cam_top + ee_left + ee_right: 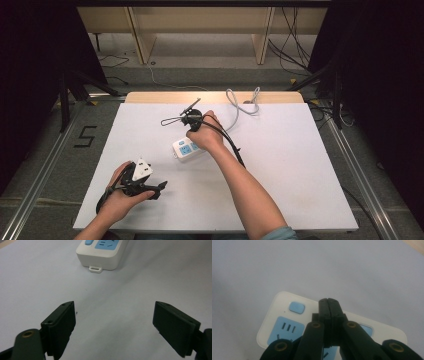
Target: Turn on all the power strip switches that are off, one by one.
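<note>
Power strip [188, 148] lies flat near the middle of the white desk [300, 190], its sockets and blue button facing up, and its grey cord [243, 106] runs off toward the far edge. That placement makes sense as a judgement: lying flat with the face upward, the strip offers its switch and sockets to anything coming down from above.

The right hand-held gripper [328, 302] sits directly over the strip. In the right gripper view its two black jaws are pressed together into a single blunt tip, with nothing between them, and that tip points down at the strip's face, between the blue button [297, 307] on one side and a second blue patch on the other. Clenched like this, the jaws look set up to poke or press rather than to grasp; whether the tip is already touching the plastic I cannot tell.

The left hand-held gripper [115, 327] rests low near the front left of the desk, well apart from the strip. Its jaws stand wide and released, holding nothing, with bare desk between the pads. From its own view the near end of the strip and its small hanging loop [95, 269] lie ahead, so it seems to be waiting, perhaps ready to steady the strip.
</note>
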Available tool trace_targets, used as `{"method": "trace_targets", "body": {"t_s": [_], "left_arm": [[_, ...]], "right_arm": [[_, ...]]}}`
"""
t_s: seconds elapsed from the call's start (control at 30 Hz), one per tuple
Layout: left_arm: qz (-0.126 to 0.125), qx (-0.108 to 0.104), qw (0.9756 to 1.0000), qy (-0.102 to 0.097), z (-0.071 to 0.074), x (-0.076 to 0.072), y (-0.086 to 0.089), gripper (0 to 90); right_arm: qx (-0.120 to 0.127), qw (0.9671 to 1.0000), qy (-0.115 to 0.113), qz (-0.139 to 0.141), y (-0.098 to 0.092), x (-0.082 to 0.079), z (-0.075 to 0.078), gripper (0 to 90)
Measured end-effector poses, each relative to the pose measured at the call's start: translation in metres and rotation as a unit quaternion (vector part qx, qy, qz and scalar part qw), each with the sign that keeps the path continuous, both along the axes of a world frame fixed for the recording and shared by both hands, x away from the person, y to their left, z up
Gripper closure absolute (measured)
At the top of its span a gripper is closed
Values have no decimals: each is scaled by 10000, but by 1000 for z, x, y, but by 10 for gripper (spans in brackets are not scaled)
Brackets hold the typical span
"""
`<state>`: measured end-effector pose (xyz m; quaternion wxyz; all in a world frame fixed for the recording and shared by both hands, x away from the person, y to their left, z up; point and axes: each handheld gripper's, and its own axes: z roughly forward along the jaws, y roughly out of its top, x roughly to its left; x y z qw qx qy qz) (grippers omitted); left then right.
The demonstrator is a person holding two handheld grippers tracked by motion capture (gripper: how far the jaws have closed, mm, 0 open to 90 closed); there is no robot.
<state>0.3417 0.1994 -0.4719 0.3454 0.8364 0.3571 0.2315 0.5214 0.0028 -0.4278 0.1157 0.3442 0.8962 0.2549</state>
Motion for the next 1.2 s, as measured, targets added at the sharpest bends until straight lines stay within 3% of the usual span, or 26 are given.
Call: {"method": "trace_targets", "body": {"t_s": [1.2], "left_arm": [[-10, -14, 10000, -4, 0, 0, 0, 187]], "right_arm": [[12, 10000, 45, 78, 17, 0, 2, 900]]}}
